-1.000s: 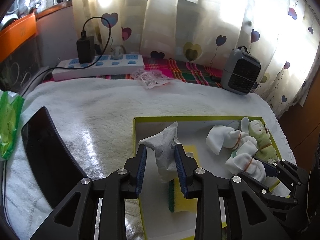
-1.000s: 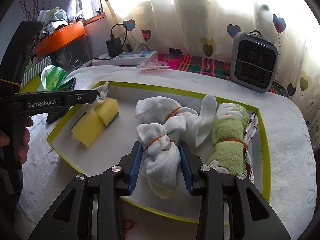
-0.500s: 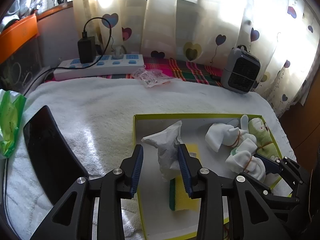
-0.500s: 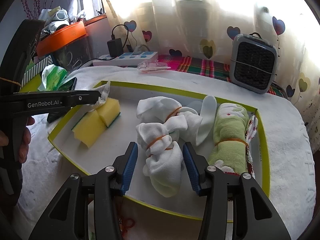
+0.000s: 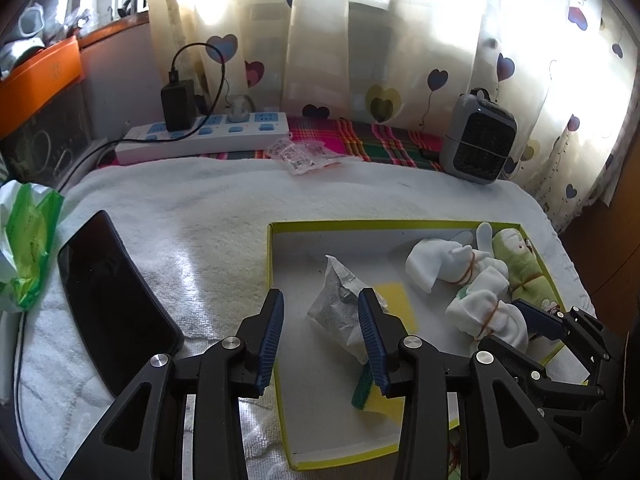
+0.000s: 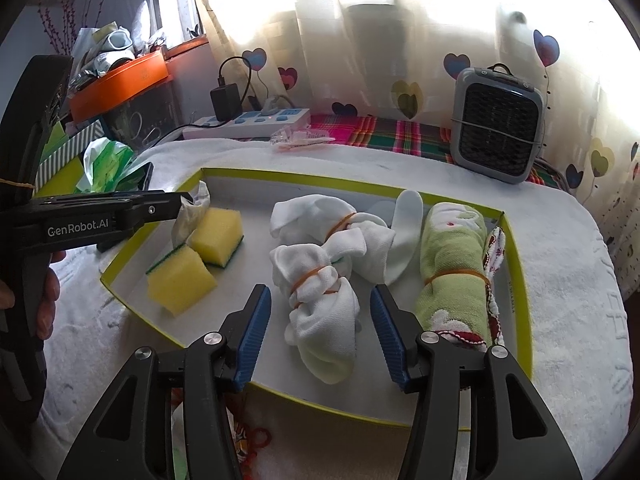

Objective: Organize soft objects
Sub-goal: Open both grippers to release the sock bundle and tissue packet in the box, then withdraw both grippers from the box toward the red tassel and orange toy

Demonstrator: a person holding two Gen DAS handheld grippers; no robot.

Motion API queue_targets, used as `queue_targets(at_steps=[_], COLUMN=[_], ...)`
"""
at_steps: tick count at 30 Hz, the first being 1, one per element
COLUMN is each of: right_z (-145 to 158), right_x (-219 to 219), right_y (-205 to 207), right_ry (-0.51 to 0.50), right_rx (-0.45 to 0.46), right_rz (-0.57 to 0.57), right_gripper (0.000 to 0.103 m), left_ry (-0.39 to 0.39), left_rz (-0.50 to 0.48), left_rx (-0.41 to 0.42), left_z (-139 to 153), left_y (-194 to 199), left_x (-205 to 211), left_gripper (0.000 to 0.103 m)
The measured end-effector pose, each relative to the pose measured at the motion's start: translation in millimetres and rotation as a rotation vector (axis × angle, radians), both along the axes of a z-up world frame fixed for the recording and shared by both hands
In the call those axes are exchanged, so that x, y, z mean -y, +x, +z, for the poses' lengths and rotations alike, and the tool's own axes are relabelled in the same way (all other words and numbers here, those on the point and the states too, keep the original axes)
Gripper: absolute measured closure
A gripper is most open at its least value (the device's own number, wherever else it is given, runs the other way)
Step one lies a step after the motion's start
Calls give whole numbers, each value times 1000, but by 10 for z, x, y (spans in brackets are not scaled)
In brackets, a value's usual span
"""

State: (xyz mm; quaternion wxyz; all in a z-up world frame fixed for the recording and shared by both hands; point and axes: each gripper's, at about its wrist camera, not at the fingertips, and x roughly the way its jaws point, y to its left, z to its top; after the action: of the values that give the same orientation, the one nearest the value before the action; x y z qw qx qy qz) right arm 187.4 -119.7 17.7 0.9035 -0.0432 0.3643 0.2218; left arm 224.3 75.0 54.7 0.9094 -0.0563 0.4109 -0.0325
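Both sets of jaws are released — the left gripper [image 5: 321, 332] straddles a crumpled white cloth [image 5: 340, 312] beside the yellow sponges [image 6: 200, 252]. The right gripper [image 6: 318, 332] flanks a banded white sock bundle [image 6: 320, 300] — all inside the green-rimmed box [image 6: 344, 188].

Place: it looked like a lived-in home room.
Window: heart-print curtains [image 6: 460, 40] hung backlit.
Surface: a white towel [image 5: 200, 208] lay over plaid cloth [image 5: 360, 140].
Clutter: power strip [image 5: 204, 136], small heater [image 6: 498, 120], phone [image 5: 112, 300].
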Motion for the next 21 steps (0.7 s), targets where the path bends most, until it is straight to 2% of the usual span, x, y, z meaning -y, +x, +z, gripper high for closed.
queue_targets(at_steps=[21], right_z=[79], right_x=[62], right_y=[-155], right_ry=[35], right_rx=[19], right_rz=[-24], right_gripper=[47], left_ry=[-2], left_rz=[2], left_rx=[14], left_z=[81], left_y=[-218], left_x=[16], left_gripper=[65])
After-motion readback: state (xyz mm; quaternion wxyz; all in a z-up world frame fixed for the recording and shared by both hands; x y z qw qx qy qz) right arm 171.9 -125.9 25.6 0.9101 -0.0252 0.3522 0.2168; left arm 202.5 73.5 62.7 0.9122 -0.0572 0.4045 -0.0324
